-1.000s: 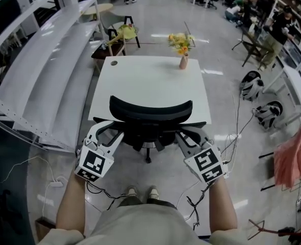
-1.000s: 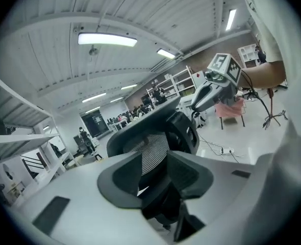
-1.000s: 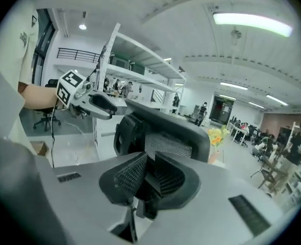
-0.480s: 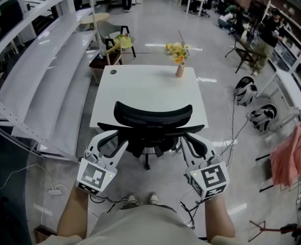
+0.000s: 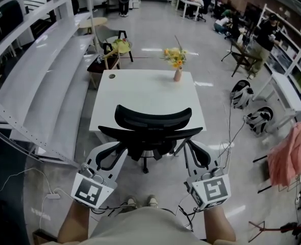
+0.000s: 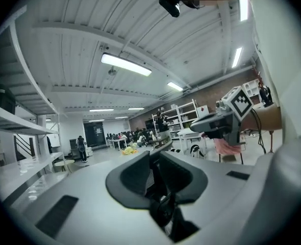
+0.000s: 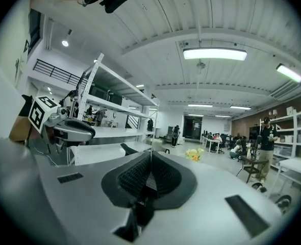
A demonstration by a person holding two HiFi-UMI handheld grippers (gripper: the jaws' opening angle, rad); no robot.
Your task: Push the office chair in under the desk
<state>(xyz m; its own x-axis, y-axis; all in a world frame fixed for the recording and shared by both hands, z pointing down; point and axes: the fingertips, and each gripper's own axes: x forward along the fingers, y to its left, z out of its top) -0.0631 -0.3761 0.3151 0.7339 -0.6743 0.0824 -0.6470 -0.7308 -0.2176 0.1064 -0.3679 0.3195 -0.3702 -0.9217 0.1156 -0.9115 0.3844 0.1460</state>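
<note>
The chair (image 5: 153,117) stands at the 6 o'clock edge of the white bench (image 5: 140,93), its backrest overlapping that edge in the head view; a vase (image 5: 177,75) of flowers sits at the bench's 12 o'clock edge. The left hand-held gripper (image 5: 112,149), at 7 o'clock of the chair, is released: its jaws have just been closing, a narrow gap remains, and nothing lies between them. The right hand-held gripper (image 5: 197,149), at 5 o'clock of the chair, is clenched with its pads together and empty.
</note>
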